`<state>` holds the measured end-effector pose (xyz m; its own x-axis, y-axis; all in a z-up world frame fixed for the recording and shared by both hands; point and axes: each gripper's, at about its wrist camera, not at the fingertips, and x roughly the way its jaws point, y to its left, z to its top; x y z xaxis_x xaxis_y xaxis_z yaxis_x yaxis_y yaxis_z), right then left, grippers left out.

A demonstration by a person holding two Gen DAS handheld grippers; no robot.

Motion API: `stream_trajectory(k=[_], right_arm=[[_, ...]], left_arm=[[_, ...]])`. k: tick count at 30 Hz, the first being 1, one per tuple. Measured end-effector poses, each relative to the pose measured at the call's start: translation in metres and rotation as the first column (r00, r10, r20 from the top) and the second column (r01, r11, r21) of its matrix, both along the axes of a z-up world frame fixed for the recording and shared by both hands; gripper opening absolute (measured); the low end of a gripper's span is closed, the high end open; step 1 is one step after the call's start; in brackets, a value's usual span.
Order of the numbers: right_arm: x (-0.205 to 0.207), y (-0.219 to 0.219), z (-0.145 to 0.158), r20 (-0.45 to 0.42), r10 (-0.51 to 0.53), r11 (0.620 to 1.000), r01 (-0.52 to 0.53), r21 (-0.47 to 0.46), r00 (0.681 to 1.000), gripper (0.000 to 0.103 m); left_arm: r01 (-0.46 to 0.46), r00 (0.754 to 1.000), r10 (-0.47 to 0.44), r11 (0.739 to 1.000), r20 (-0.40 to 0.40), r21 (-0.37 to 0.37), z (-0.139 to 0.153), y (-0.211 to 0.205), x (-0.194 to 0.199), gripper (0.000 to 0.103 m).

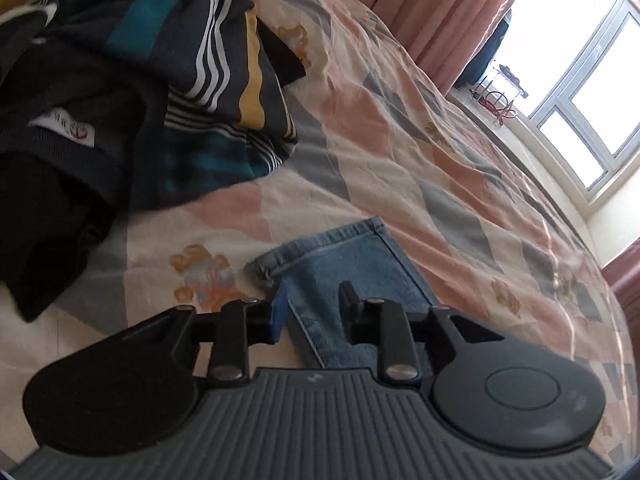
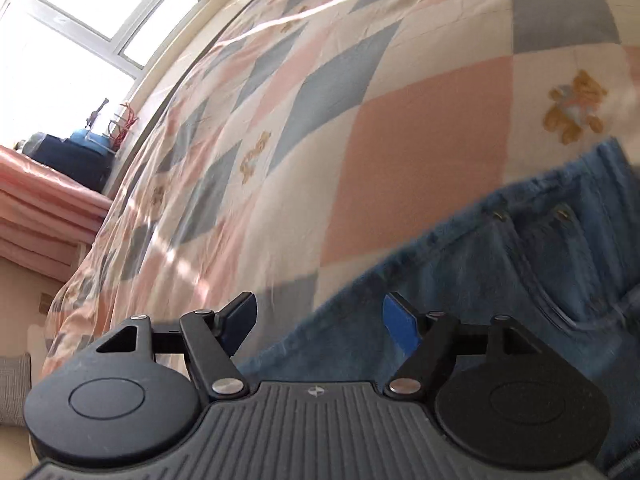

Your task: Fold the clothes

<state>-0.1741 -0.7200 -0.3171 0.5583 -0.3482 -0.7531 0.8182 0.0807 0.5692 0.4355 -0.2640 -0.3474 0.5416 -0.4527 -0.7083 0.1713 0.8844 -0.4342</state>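
Light blue jeans lie flat on the bed. In the left wrist view a leg end with its hem points away from me, and my left gripper stands open just over it, one finger on each side of the leg, nothing pinched. In the right wrist view the waist end of the jeans, with pocket and rivets, fills the lower right. My right gripper is open above the edge of the jeans, its right finger over denim, its left finger over the bedcover.
The bed is covered by a pink, grey and cream checked sheet with bear prints. A heap of dark and striped clothes lies at the far left. A window, pink curtains and a sill with small objects border the bed.
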Motion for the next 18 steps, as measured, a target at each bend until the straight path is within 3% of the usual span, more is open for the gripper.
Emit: stream_trajectory(k=[1,5,8,11,15,18], right_arm=[[-0.016,0.013,0.005,-0.028,-0.003,1.0,0.002,-0.014,1.0,0.073],[-0.11,0.069,0.01,-0.175,-0.12,0.992,0.113,-0.052,0.977,0.073],[-0.194,0.115,0.01,-0.278,-0.238,0.971,0.238,-0.035,0.931,0.073],[-0.258,0.158,0.002,-0.314,-0.339,0.932,0.361,0.013,0.887,0.075],[-0.31,0.201,-0.018,-0.208,-0.454,0.878,0.475,0.062,0.867,0.076],[-0.322,0.208,-0.039,-0.108,-0.465,0.875,0.475,0.096,0.879,0.076]], left_arm=[[-0.002,1.0,0.002,1.0,-0.026,-0.005,-0.004,0.004,-0.003,0.041],[0.047,0.995,-0.046,0.999,-0.091,0.009,-0.012,0.02,-0.03,0.041],[0.137,0.981,-0.134,0.99,-0.137,0.015,-0.012,0.026,-0.068,0.041],[0.223,0.956,-0.218,0.975,-0.198,0.006,-0.014,0.026,-0.108,0.041],[0.34,0.904,-0.329,0.94,-0.274,-0.008,-0.018,0.024,-0.165,0.041],[0.439,0.861,-0.426,0.898,-0.278,-0.017,-0.009,0.023,-0.211,0.041]])
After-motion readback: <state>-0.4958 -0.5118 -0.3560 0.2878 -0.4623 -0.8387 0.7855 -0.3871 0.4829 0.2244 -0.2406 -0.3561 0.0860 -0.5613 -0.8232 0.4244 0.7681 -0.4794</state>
